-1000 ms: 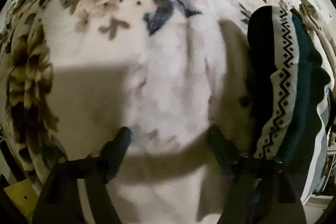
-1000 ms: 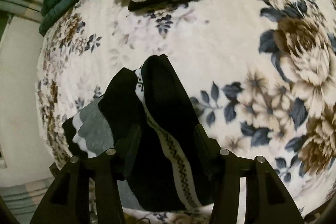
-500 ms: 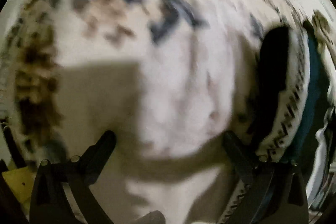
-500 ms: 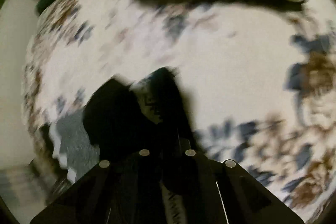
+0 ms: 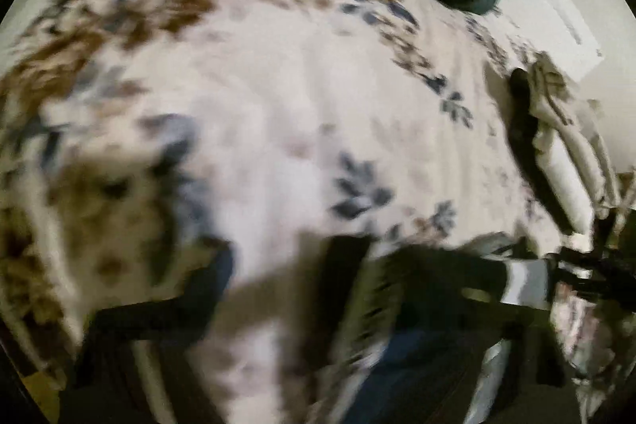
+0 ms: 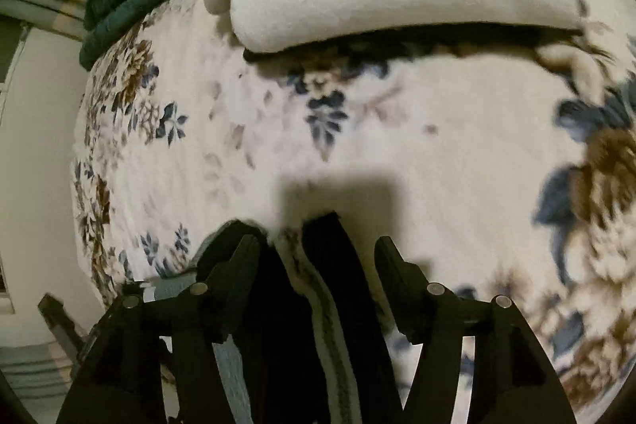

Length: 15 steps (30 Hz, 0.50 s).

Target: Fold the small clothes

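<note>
Your right hand-held gripper (image 6: 318,257) is opening, its fingers clear of the dark sock (image 6: 326,304) lying between them on the bed (image 6: 437,146). Your left hand-held gripper (image 5: 278,281) is closing; blur hides whether anything is gripped.

The right hand-held gripper (image 6: 316,253) is matte black plastic, with two angular fingers (image 6: 238,265); round silver screw heads (image 6: 435,289) sit on its linkage arms. The left hand-held gripper (image 5: 278,273) shows blurred, black likewise.

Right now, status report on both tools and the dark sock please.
Right tool opening, dark sock between its fingers, lying on the floral blanket. Left tool closing, blurred, grip unclear. Folded cream stack ahead, well clear.
</note>
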{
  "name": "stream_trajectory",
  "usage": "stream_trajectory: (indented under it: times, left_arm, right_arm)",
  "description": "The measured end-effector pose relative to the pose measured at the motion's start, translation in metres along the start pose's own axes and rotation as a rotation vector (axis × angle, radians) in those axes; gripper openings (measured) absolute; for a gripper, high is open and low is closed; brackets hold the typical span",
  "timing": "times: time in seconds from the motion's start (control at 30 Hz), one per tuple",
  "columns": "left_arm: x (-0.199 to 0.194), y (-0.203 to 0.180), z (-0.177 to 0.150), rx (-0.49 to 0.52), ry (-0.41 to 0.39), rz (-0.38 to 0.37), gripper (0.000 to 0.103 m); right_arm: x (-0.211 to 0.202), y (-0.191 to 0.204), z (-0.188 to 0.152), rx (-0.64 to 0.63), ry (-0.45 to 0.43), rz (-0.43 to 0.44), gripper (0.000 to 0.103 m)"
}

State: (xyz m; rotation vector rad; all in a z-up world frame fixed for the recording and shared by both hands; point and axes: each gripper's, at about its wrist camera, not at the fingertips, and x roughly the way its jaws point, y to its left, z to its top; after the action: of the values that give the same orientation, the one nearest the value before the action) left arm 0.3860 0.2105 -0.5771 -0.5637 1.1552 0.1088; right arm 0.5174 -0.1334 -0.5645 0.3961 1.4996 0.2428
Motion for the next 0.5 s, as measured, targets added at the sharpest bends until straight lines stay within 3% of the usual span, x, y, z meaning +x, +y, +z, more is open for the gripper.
stream_trajectory:
  times: [0.03, 0.07, 0.1, 0.23, 0.33, 0.5]
  left_arm:
    - [0.010, -0.006, 0.005, 0.016, 0.023, -0.025, 0.018]
    - [0.005, -0.009, 0.001, 0.024, 0.031, -0.028, 0.014]
    - [0.004, -0.011, 0.000, 0.027, 0.022, -0.019, 0.013]
    - [-0.009, -0.001, 0.006, -0.041, -0.025, -0.060, 0.010]
    - [0.000, 0.014, 0.012, -0.114, -0.011, -0.085, 0.010]
    - [0.020, 0.024, 0.015, -0.173, 0.028, -0.110, 0.011]
  right_arm:
    - [0.009, 0.002, 0.003, -0.005, 0.026, 0.011, 0.060]
    - [0.012, 0.004, 0.003, -0.017, 0.030, 0.011, 0.039]
    - [0.016, 0.010, 0.004, -0.038, 0.024, -0.010, 0.007]
    - [0.001, 0.025, 0.005, -0.060, -0.078, -0.030, 0.003]
    - [-0.011, 0.026, 0.019, -0.039, -0.133, -0.016, 0.003]
    - [0.015, 0.027, 0.038, -0.034, -0.077, -0.069, 0.003]
